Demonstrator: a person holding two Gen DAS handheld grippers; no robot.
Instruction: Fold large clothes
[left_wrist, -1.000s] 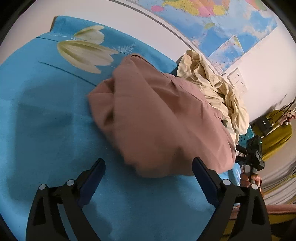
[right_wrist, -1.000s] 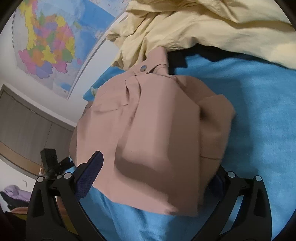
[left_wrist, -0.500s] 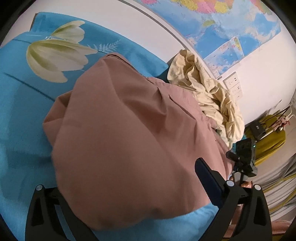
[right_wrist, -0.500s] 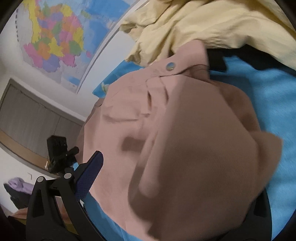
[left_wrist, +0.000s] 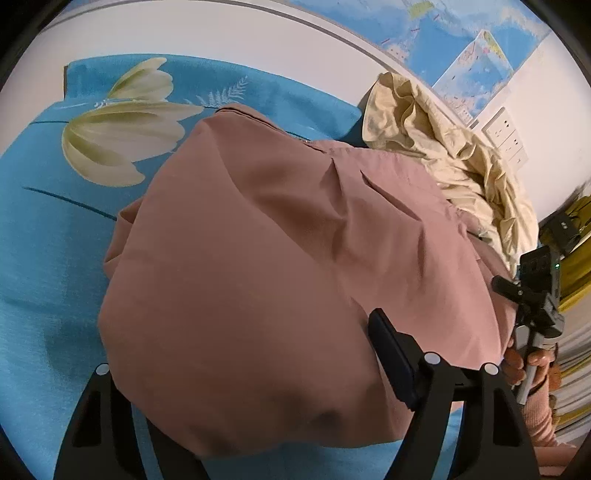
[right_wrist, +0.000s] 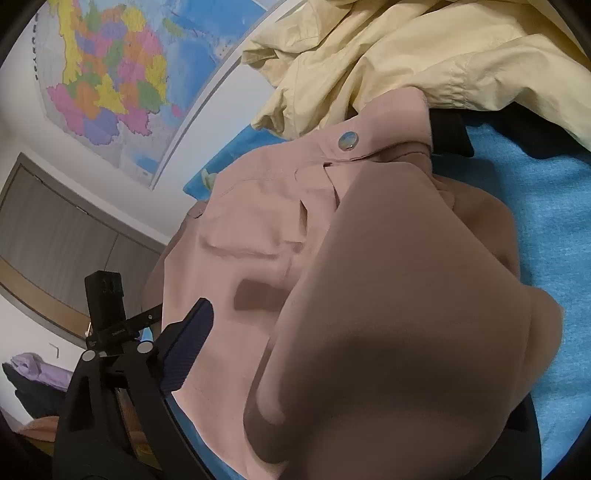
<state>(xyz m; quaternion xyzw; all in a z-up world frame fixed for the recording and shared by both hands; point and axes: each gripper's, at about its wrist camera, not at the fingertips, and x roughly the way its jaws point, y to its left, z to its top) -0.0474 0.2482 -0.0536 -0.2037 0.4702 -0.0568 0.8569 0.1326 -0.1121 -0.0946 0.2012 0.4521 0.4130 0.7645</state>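
Spreading under everything is a bright blue bedsheet printed with a pale tulip (left_wrist: 44, 236), and on it lies the dusty-pink cotton garment with a metal snap button (left_wrist: 280, 258), bunched in broad folds and filling most of both wrist views. The left gripper (left_wrist: 255, 384) stands wide apart, its right finger's dark pad (left_wrist: 391, 358) resting against the pink cloth while the cloth drapes over and hides the left finger's tip; whether it pinches any fabric cannot be told. The right gripper (right_wrist: 343, 373) shows only its left finger (right_wrist: 188, 343) beside the garment, the other buried under a raised fold, so its grip cannot be told either. Beyond the pink garment, touching its far edge, a crumpled pale-yellow garment (right_wrist: 388, 55) is heaped. Farther back, a colourful wall map (right_wrist: 110, 77) hangs on the white wall.
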